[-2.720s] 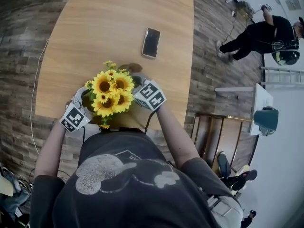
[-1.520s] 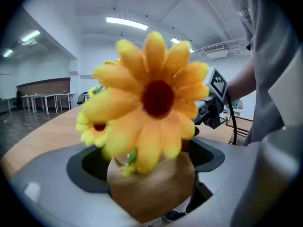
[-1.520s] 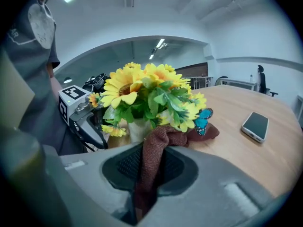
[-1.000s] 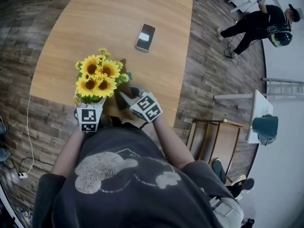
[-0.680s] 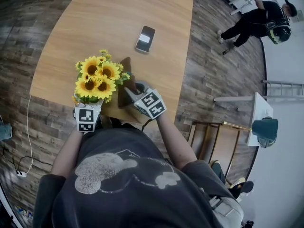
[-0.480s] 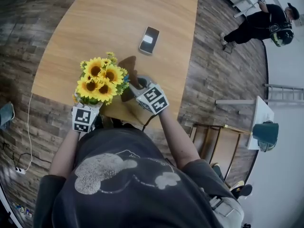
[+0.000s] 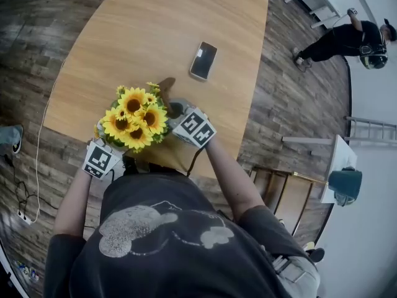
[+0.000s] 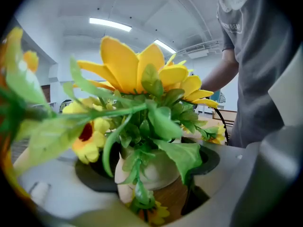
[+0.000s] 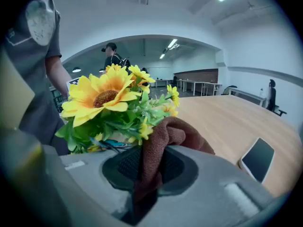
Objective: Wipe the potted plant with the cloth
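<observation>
Nearest, a dark shirt (image 7: 167, 228) fills the lower head view, with both bare forearms reaching forward to the table (image 7: 155, 36) edge. The left gripper (image 7: 102, 149) sits at the near left of the plant (image 7: 135, 118); its jaws have just been closing and now stand wide round the pale pot (image 8: 156, 171), which fills the space between them. The pot's left side lies against one pad, while a leaf (image 8: 182, 155) covers the contact on the other. The right gripper (image 7: 180, 113) comes in from the plant's right, pressed together on a brown cloth (image 9: 163, 141) – the fabric runs up out of the jaws and folds over just beside the green leaves under a big sunflower, close enough that I cannot tell whether it touches them. The plant stands at the table's near edge, its yellow heads bunched above the pot. Farther up the wooden top, well apart from the plant, lies a dark phone (image 7: 203, 60), flat and alone. Beyond the table's right edge the plank floor (image 7: 291, 85) spreads out, and at the far upper right a person (image 7: 347, 39) in black bends forward
</observation>
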`<move>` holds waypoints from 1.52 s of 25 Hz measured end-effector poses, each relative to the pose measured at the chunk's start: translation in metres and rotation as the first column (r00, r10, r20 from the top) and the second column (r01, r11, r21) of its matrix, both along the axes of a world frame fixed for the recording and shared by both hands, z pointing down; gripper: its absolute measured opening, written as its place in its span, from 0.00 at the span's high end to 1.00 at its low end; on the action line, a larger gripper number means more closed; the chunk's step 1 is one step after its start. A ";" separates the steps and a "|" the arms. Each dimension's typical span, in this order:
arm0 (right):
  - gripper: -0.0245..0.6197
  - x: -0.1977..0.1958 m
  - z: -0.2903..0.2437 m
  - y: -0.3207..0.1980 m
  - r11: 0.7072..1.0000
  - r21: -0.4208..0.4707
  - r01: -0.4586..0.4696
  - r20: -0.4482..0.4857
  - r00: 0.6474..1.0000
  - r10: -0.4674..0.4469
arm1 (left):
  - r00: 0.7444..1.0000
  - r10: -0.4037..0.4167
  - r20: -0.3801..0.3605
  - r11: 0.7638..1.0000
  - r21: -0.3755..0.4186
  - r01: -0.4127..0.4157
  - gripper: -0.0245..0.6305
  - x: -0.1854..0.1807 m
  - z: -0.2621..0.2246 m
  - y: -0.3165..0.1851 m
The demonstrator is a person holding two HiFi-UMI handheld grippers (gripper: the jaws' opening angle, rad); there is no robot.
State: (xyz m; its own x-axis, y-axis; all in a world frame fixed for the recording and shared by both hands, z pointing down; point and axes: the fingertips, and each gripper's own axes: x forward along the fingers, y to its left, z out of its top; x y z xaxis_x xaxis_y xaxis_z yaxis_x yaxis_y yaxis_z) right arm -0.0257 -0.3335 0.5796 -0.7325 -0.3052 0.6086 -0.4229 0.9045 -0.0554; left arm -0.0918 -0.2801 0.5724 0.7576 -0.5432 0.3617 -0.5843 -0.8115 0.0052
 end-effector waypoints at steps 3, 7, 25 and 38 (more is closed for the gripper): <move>0.88 -0.009 -0.005 -0.013 0.999 0.000 0.032 0.003 0.999 -0.032 | 0.999 0.052 -0.001 0.999 -0.003 -0.052 0.28 0.000 0.000 0.002; 0.88 -0.022 -0.003 -0.020 0.995 -0.022 0.093 -0.005 0.996 -0.093 | 0.993 0.115 -0.002 0.993 -0.001 -0.115 0.28 0.002 0.001 0.001; 0.88 -0.002 0.011 0.008 0.996 -0.089 -0.031 -0.012 0.999 0.031 | 0.999 0.036 -0.033 0.998 -0.056 -0.038 0.22 -0.018 0.010 -0.021; 0.88 0.030 0.004 0.064 0.939 -0.153 -0.309 0.111 0.938 0.327 | 0.965 -0.195 -0.174 0.974 -0.152 0.170 0.24 -0.031 -0.001 -0.014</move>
State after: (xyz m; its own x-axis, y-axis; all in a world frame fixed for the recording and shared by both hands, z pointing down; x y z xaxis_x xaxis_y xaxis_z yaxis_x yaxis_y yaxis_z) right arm 0.0045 -0.2698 0.5840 -0.6869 -0.4599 0.5627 -0.6681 0.7043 -0.2399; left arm -0.1226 -0.2941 0.5715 0.7110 -0.6346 0.3030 -0.7008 -0.6754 0.2298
